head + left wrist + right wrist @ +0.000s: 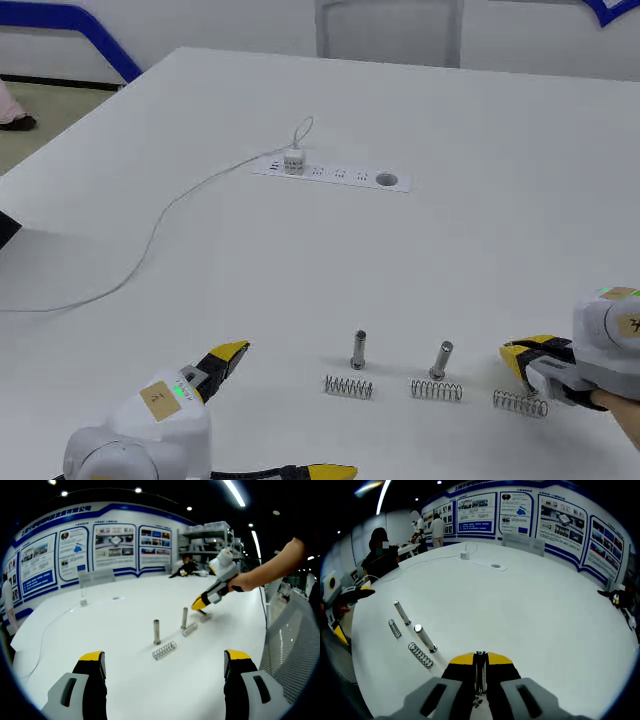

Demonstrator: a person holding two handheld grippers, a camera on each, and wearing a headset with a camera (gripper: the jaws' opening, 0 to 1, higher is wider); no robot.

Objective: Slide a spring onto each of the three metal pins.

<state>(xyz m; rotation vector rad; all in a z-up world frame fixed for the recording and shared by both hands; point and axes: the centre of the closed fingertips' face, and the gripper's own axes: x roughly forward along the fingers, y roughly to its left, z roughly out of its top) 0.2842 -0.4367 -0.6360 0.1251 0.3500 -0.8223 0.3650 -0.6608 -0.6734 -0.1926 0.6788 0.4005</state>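
Two metal pins stand upright on the white table, the left pin (358, 348) and the middle pin (441, 358). A coil spring lies in front of each: left spring (348, 386), middle spring (436, 390). A third spring (520, 402) lies further right, just under my right gripper (522, 362). In the right gripper view that gripper (480, 656) is shut on a third metal pin (480, 677), held upright between the jaws. My left gripper (280, 410) hovers at the near left, jaws wide open and empty, facing the pins (156, 631) and springs (164, 650).
A white power strip (340, 174) with a plugged-in adapter (293, 163) lies mid-table, and its cable (150, 235) trails off to the left edge. A chair (390, 30) stands at the far side. People stand in the background of the right gripper view.
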